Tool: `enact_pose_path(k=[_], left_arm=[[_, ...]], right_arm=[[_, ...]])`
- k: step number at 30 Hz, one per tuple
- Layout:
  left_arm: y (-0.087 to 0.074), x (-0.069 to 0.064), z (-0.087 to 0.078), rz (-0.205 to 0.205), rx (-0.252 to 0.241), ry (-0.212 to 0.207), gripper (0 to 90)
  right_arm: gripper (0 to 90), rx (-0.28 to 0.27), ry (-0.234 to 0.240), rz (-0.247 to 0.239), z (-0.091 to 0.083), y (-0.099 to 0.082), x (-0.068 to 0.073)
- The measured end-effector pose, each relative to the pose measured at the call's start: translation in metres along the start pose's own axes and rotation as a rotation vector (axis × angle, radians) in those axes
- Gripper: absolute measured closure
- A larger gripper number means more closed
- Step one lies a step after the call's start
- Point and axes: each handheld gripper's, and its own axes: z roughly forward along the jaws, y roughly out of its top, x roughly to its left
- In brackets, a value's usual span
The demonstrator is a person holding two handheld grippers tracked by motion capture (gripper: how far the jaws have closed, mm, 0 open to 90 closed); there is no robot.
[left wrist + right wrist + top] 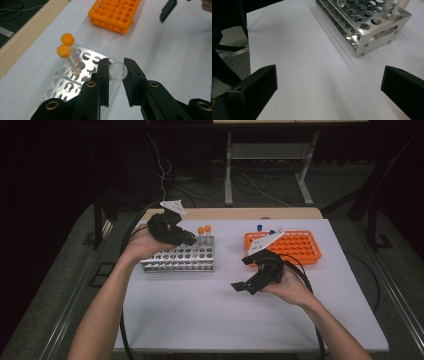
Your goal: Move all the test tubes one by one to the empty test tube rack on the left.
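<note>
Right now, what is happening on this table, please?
A person works with two hand-held grippers. The left gripper holds a clear uncapped tube between its fingers, above the metal rack, where two orange-capped tubes already stand. The right gripper hangs open over the white table, holding nothing. An orange rack sits farther back.

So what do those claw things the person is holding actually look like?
Each is a chunky black handheld tool. The left claw has two flat black jaws on arms with brass-coloured rivets. The right claw looks the same, with wide blocky jaws. Both carry a pale three-cornered plate on top and trail a black cable. The forearms are bare, with no sleeves or gloves.
</note>
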Motion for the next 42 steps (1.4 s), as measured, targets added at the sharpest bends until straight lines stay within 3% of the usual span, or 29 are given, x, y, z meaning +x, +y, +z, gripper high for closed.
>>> enact_pose_path(k=[12,15,27,33,38,42], left_arm=[[0.008,0.033,0.008,-0.057,-0.010,0.034,74.4],[0.009,0.041,0.012,-0.054,0.011,0.048,74.4],[0.005,0.069,0.029,-0.094,0.004,0.081,74.5],[0.003,0.079,0.038,-0.128,-0.015,0.085,74.5],[0.000,0.083,0.043,-0.146,-0.019,0.063,74.4],[0.000,0.081,0.052,-0.135,0.021,0.052,74.4]], right_arm=[[0.1,-0.002,-0.011,0.018,-0.011,-0.013,-0.005],[0.1,0.000,-0.015,0.017,-0.013,-0.015,-0.005],[0.1,-0.007,-0.022,0.041,-0.020,-0.027,-0.009],[0.1,-0.004,-0.023,0.047,-0.021,-0.031,-0.011],[0.2,-0.006,-0.026,0.050,-0.022,-0.034,-0.012],[0.1,-0.011,-0.027,0.058,-0.023,-0.036,-0.013]])
